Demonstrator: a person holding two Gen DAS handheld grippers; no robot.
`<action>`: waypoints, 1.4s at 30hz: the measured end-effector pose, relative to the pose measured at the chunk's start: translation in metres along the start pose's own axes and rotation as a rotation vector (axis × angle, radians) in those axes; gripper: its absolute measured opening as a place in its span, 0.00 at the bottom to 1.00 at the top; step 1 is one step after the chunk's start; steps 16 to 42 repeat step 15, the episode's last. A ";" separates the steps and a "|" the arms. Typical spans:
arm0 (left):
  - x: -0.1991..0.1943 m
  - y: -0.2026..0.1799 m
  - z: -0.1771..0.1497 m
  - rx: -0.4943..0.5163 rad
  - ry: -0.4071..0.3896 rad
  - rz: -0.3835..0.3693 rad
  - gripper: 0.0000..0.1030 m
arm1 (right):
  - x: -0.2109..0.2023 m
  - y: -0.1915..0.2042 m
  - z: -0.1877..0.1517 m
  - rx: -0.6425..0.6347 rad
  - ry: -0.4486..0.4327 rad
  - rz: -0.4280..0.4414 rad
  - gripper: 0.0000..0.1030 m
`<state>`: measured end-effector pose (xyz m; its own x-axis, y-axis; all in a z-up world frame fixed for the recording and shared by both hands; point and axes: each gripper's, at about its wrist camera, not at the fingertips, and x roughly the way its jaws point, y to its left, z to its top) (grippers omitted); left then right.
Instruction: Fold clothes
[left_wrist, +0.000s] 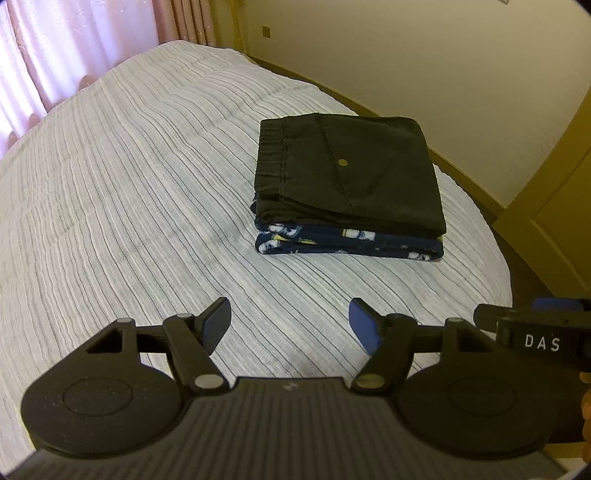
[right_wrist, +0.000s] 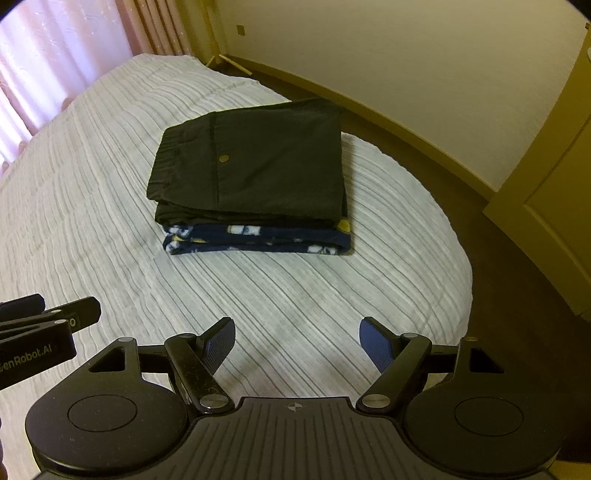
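A folded pair of black shorts (left_wrist: 354, 170) with a brass button lies on top of a folded navy patterned garment (left_wrist: 347, 243) on the striped bed. The same stack shows in the right wrist view, shorts (right_wrist: 266, 166) over the navy garment (right_wrist: 258, 240). My left gripper (left_wrist: 290, 325) is open and empty, held above the bedspread well short of the stack. My right gripper (right_wrist: 297, 341) is open and empty, also short of the stack. The right gripper's side shows at the left wrist view's right edge (left_wrist: 532, 328); the left gripper's side shows at the right wrist view's left edge (right_wrist: 44, 325).
The bed (left_wrist: 129, 192) has a white and grey striped cover. Pink curtains (left_wrist: 55, 44) hang at the far left. A cream wall (left_wrist: 443, 66) and dark floor (right_wrist: 517, 295) lie to the right, with a wooden door (right_wrist: 554, 221) at the far right.
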<state>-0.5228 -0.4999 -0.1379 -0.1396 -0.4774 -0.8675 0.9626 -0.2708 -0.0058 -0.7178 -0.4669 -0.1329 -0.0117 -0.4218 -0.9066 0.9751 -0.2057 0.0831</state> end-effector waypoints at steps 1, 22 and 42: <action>0.000 0.000 0.000 -0.002 -0.001 0.002 0.65 | 0.000 0.000 0.001 -0.003 0.000 0.001 0.75; -0.011 0.003 0.001 -0.012 -0.049 0.019 0.65 | -0.003 0.006 0.003 -0.033 -0.017 0.014 0.75; -0.011 0.003 0.001 -0.012 -0.049 0.019 0.65 | -0.003 0.006 0.003 -0.033 -0.017 0.014 0.75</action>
